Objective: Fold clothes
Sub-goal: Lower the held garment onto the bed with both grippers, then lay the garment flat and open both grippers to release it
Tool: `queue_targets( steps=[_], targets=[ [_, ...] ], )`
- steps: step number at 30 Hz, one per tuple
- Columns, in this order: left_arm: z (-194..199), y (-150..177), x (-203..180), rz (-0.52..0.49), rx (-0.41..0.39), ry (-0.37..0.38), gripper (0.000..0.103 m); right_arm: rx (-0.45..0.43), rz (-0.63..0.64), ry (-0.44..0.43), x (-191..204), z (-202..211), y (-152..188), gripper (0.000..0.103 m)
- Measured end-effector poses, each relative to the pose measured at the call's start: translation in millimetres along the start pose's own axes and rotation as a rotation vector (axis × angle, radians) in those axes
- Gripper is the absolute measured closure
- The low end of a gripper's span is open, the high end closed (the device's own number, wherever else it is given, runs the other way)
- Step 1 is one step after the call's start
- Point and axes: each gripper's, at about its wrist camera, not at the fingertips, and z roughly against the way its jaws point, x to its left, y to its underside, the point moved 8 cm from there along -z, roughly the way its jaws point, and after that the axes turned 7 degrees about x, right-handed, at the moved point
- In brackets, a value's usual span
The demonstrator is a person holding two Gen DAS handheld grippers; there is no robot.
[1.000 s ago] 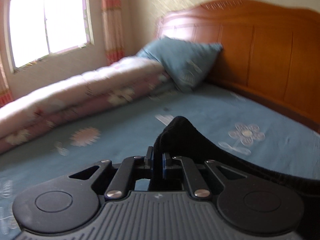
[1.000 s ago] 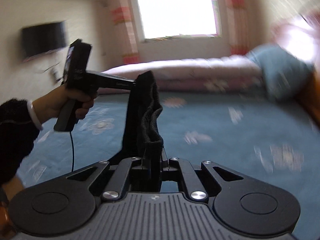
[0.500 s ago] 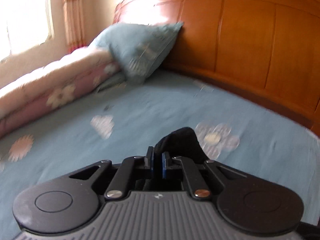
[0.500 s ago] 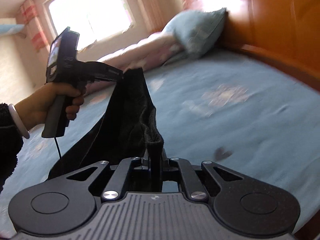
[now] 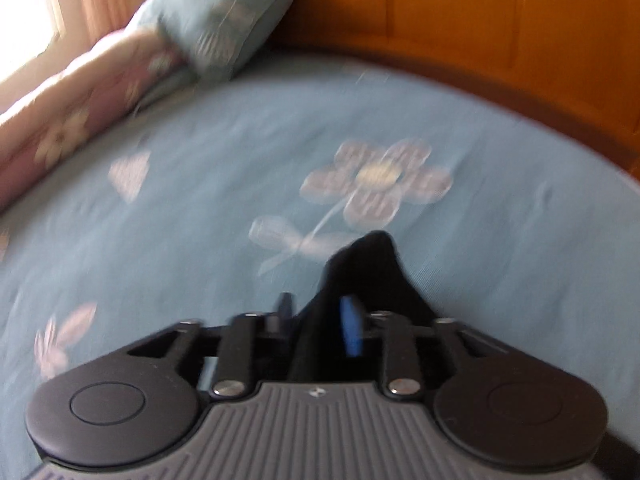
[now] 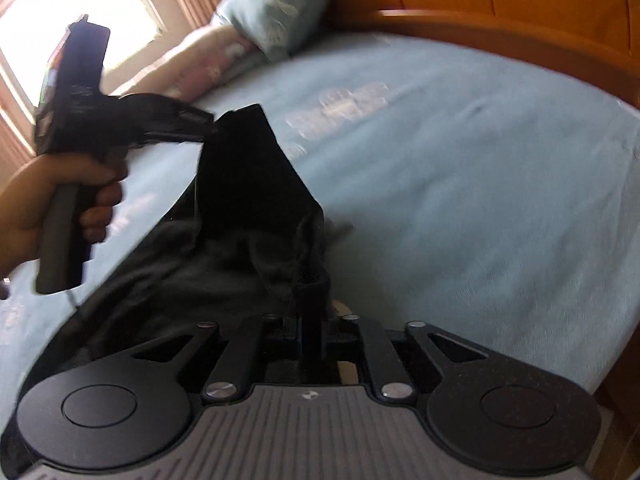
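black garment [image 6: 248, 184]; blue flowered bedsheet [image 5: 200, 240]; orange-brown headboard [image 5: 500, 12]; teal pillow [image 5: 224, 20]

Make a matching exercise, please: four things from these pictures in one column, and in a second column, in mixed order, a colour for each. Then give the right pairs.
Things:
1. garment
2. pillow
3. headboard
4. quilt

Colours:
A. orange-brown wood
B. pink with pale flowers
C. black
D. grey-blue

Pairs: 1-C, 2-D, 3-A, 4-B
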Motion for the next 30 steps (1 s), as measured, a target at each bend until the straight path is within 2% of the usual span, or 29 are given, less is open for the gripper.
queue_targets(
  steps=[4,7,8,10,14,19,25,30],
  targets=[
    [16.9,14.0,18.7,0.003,-0.003,-0.025,0.068,-0.001,-0.027,0.044,-8.2,1.8,2.8,0.057],
    [49.0,24.3,40.6,0.022,-0.041,-0.028,0.066,-0.053,-0.034,0.080,-12.4,18.7,1.6,0.055],
    [62.5,29.6,48.9,0.025,-0.052,-0.029,0.062,-0.069,-0.041,0.081,-13.0,23.5,-0.7,0.055],
    [86.8,43.9,62.9,0.022,-0.070,-0.038,0.059,-0.086,-0.053,0.063,-11.0,30.5,-6.3,0.048],
    [133.1,80.2,89.0,0.010,-0.102,-0.069,0.058,-0.100,-0.007,-0.005,17.5,48.5,-4.9,0.047],
    [167.7,143.2,124.1,0.011,-0.108,-0.139,0.057,-0.099,0.108,-0.081,68.3,73.6,7.8,0.047],
    [189.9,221.2,163.2,0.071,-0.087,-0.131,0.057,-0.105,0.210,-0.106,116.6,102.5,18.2,0.047],
    [203.9,279.5,174.4,0.033,-0.111,-0.130,0.057,-0.087,0.321,-0.089,162.0,108.6,26.8,0.047]
  ],
)
